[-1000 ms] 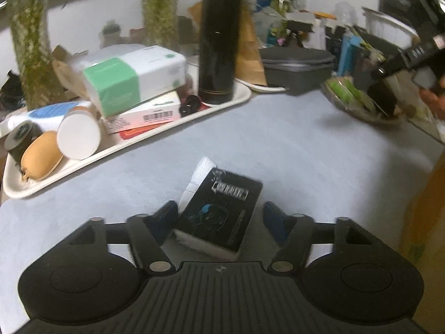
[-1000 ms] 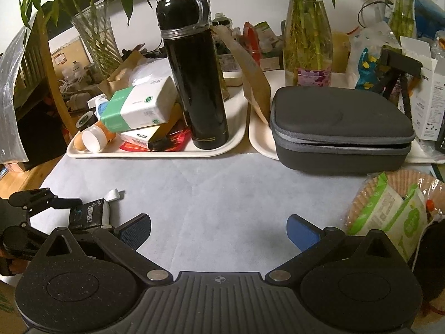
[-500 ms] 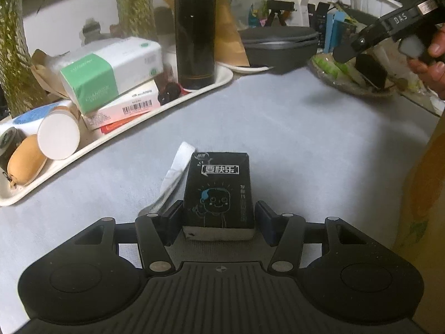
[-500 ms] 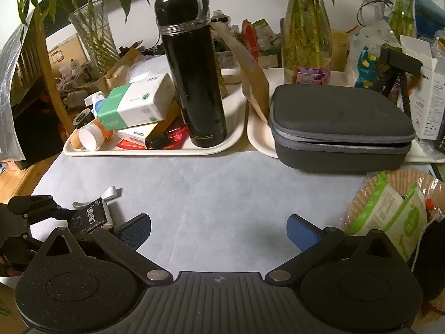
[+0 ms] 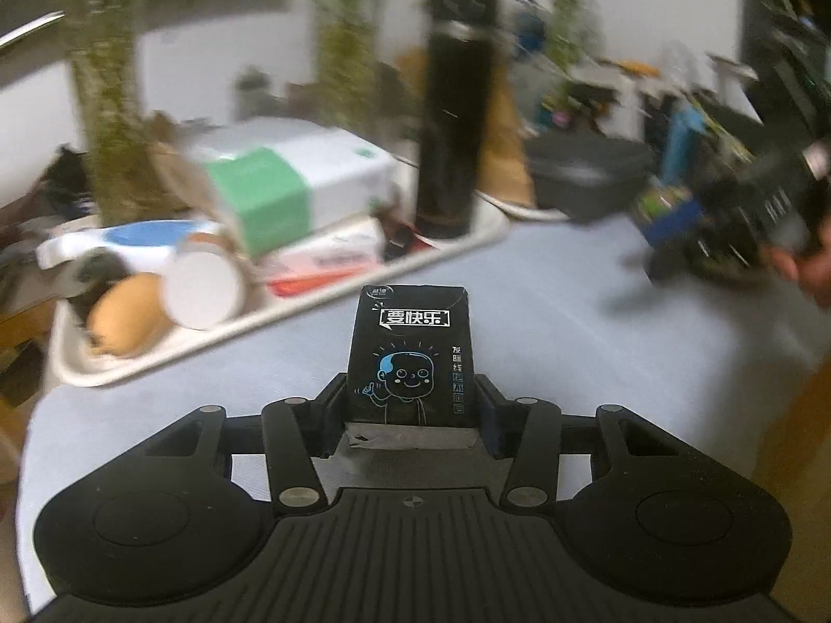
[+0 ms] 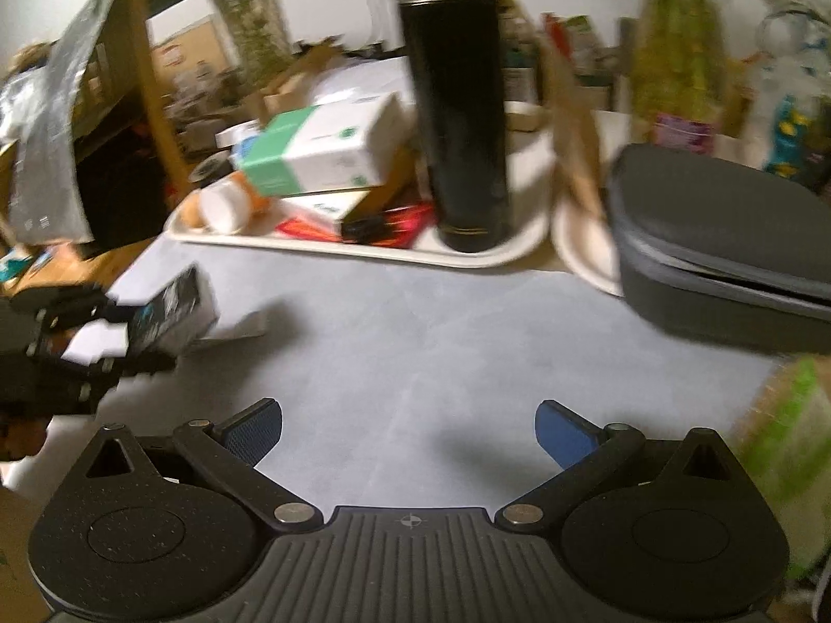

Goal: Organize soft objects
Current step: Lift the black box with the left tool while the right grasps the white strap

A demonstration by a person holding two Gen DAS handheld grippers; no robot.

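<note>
We hold the left gripper [image 5: 410,405] with its jaws closed on the lower end of a black tissue pack [image 5: 410,358], the one printed with a cartoon face and white lettering. The pack stands up between the fingers, raised off the pale blue worktop [image 5: 545,342], in front of the cream tray [image 5: 291,311]. From the right wrist view the same pack [image 6: 171,311] shows at the left edge, tilted and lifted, with a white scrap [image 6: 239,329] lying on the worktop just beside it.

Our right gripper [image 6: 409,428] hangs above the worktop with its jaws spread wide and nothing between the blue pads [image 6: 563,428]. It faces the tray, where a tall black flask [image 6: 457,119] stands upright at the tray's right end. To the flask's left a green-and-white tissue box [image 6: 317,150] lies on top of other packets. Right of the tray sits a grey zip case [image 6: 722,228]. Both views are motion-blurred.
</note>
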